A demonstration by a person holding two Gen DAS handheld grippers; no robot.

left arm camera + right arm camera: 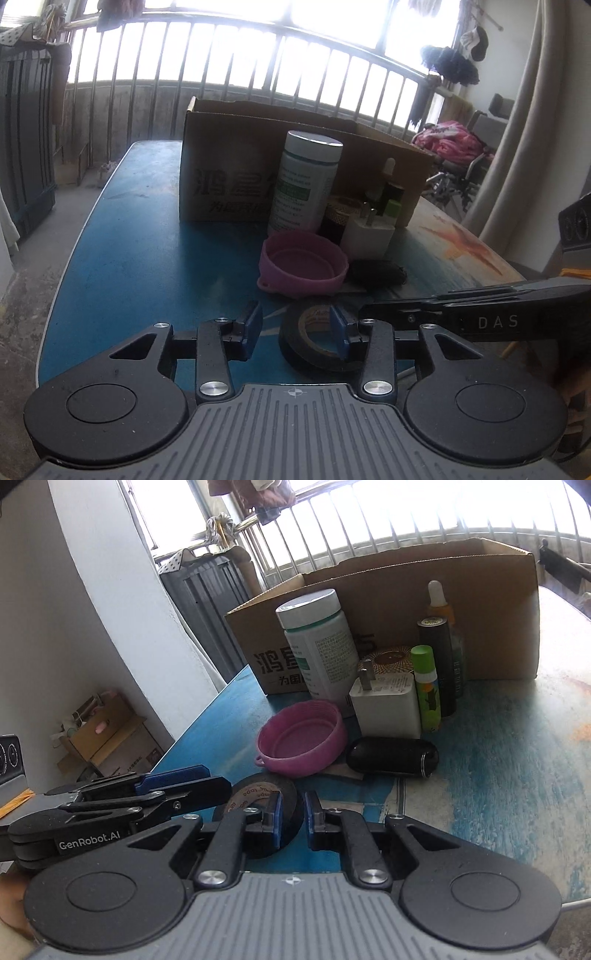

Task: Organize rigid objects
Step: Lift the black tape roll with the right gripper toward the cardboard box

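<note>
Left gripper jaws spread wide, right pad inside black tape roll lying flat on blue table. Right gripper jaws slightly apart, straddling roll's rim. Beyond: pink lid, white charger, white bottle, cardboard box.

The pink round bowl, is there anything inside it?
The pink round plastic bowl looks empty, only its bare bottom showing. Its near rim hides a strip of the inside.
</note>
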